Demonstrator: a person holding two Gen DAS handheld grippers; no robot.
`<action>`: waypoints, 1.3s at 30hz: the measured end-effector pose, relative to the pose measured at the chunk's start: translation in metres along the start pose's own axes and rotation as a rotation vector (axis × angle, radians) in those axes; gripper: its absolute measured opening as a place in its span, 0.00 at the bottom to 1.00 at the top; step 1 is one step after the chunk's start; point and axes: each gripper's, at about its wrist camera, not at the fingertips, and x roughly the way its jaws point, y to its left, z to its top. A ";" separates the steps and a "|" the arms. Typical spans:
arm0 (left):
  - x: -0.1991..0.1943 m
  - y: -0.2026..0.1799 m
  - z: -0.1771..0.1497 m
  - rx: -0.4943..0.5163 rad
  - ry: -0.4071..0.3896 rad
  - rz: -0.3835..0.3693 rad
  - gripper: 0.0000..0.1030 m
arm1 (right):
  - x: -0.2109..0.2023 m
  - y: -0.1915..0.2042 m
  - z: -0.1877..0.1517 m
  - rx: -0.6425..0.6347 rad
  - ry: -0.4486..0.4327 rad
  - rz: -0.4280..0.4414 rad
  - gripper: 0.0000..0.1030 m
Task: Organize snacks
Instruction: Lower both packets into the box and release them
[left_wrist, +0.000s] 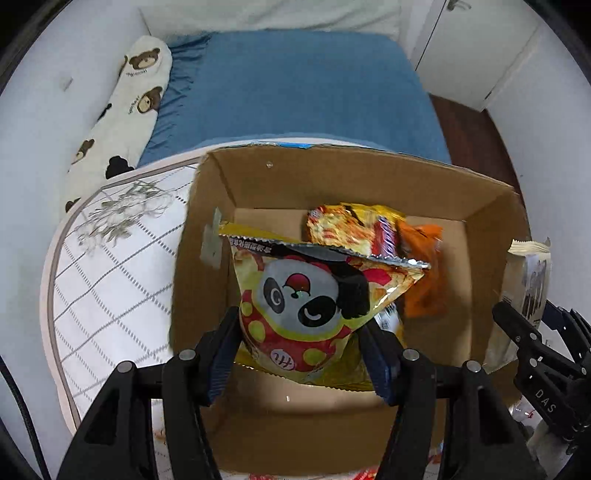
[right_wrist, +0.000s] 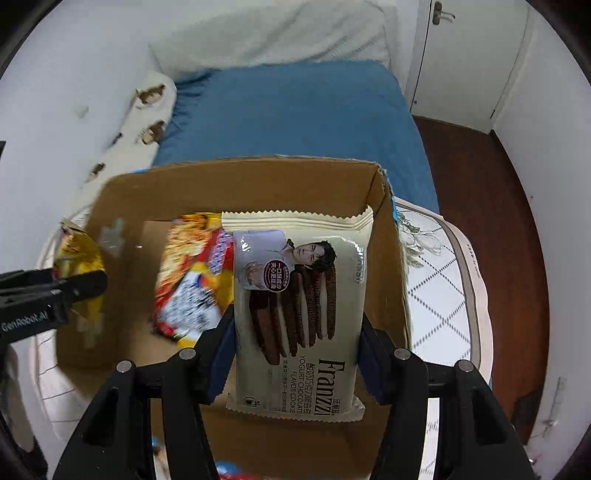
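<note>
Left gripper (left_wrist: 301, 332) is clamping a glossy panda chip bag (left_wrist: 314, 295) over the cardboard box (left_wrist: 480, 206). Right gripper (right_wrist: 295, 350) is pinching a flat cream cookie pack (right_wrist: 299, 314) at the box's 3 o'clock wall. Crinkly snack packets (left_wrist: 354, 229) are crowding the floor at 12 o'clock. Box is sitting on a quilted mat (left_wrist: 110, 266), blue bed (left_wrist: 295, 85) behind.

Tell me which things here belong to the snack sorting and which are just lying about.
Job: brown cardboard box; yellow panda snack bag in left gripper; cream Franzzi cookie pack in right gripper; orange packet.
Lying about: blue bedsheet; bear-print pillow.
</note>
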 end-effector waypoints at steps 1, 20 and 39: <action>0.004 0.000 0.005 0.001 0.006 0.014 0.57 | 0.008 0.000 0.001 0.003 0.011 -0.008 0.59; 0.040 0.000 0.047 0.007 0.010 0.019 0.90 | 0.053 -0.016 0.042 0.039 0.085 -0.039 0.94; -0.030 -0.007 -0.017 -0.003 -0.122 -0.044 0.89 | -0.011 -0.004 -0.005 0.059 0.003 -0.009 0.94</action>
